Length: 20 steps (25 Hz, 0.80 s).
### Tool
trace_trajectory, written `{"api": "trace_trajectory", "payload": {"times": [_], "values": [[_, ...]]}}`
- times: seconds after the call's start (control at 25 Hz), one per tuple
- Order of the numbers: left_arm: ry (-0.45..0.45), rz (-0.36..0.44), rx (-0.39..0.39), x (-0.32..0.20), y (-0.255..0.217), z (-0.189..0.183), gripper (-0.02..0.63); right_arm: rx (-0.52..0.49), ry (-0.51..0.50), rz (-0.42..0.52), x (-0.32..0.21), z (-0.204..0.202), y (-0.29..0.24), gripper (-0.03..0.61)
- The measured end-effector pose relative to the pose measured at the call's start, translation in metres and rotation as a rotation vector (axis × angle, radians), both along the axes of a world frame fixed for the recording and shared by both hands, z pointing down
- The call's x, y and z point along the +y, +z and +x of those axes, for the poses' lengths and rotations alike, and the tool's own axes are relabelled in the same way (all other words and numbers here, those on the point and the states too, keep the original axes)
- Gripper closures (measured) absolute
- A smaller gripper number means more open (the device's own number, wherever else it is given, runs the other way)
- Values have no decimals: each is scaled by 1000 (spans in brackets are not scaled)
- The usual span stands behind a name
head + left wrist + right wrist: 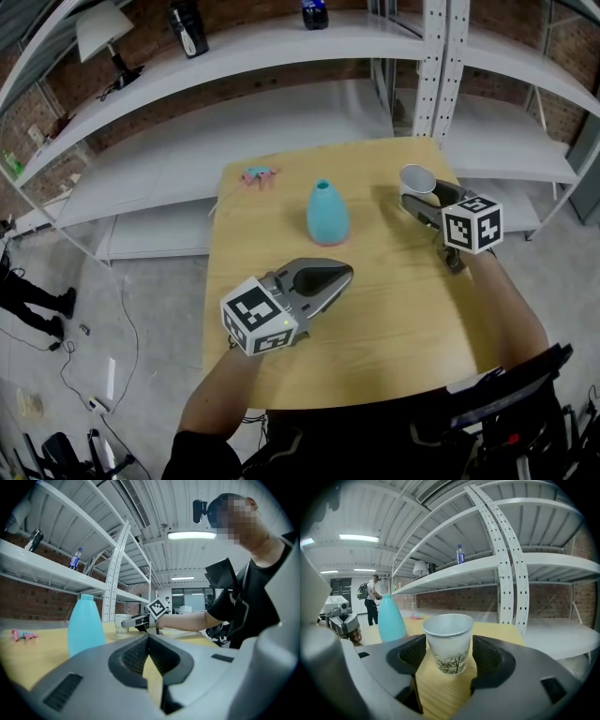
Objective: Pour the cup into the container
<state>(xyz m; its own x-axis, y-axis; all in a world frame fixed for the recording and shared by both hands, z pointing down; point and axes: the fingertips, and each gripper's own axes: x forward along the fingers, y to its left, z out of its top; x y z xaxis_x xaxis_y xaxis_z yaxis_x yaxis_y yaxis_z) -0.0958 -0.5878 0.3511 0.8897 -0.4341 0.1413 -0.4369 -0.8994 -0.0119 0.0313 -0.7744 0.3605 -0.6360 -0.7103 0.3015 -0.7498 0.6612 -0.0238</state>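
Right claw (419, 201): spread wide, with the paper cup (449, 641) upright between its pads. There is a gap on either side, so nothing is pinched yet. The cup stands on the counter (375, 337) near its far right corner, its long axis vertical and its rim above the pads.

Left claw (335, 275): pressed together and empty, low over the counter's middle and pointing toward the blue container (327, 214).

Key relation: the container stands to the cup's left, well apart from it and just beyond the left claw's tips. Your right hand already brackets the cup, so the carry would run leftward to a narrow mouth.

Not resolved: what the cup holds, if anything, and whether the container's top is open. A small pink object (259, 175) lies at the far left edge and cannot be identified.
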Motion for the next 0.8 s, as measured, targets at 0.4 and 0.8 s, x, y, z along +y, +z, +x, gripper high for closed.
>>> {"api": "trace_trajectory", "payload": {"times": [0.4,0.8], "values": [[32,-2,1,8,-2,1,612,9,-19,-14,-2,-12,-1,288],[43,-1,-1,14,-1,-2,612,86,-39,55,33,-23,-36,291]]}}
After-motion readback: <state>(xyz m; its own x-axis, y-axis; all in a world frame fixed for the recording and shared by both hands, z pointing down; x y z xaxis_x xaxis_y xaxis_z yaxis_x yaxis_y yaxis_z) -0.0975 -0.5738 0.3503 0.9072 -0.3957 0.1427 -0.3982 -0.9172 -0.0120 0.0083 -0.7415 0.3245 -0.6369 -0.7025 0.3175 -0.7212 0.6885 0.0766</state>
